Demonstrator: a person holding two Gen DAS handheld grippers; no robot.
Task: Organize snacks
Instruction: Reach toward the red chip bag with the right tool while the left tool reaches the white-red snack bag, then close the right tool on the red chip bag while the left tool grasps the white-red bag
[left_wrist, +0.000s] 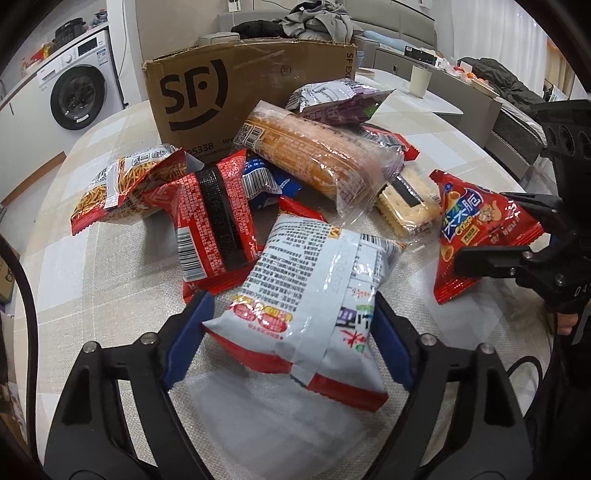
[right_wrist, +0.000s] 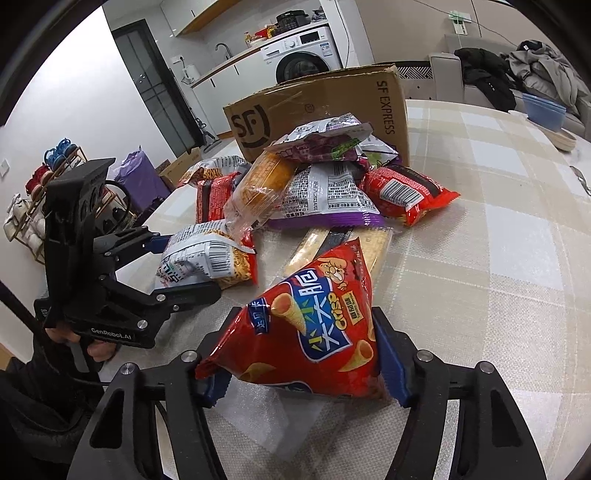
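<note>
The left gripper (left_wrist: 291, 332) is bracketing a grey-and-white foil snack bag with red trim (left_wrist: 314, 295), jaws part-open with both blue pads at the bag's sides, while the right gripper (right_wrist: 295, 365) is pinching a red triangular crisp packet (right_wrist: 314, 332) at its lower edge, jaws half-closed on it. Both packets are lying at the near edge of the snack pile on the checked worktop (right_wrist: 498, 258), in front of the far brown cardboard box (left_wrist: 251, 92). Judged best practice: squeezing only until the film is gripping, lifting clear of neighbouring packets, then carrying toward the box.
</note>
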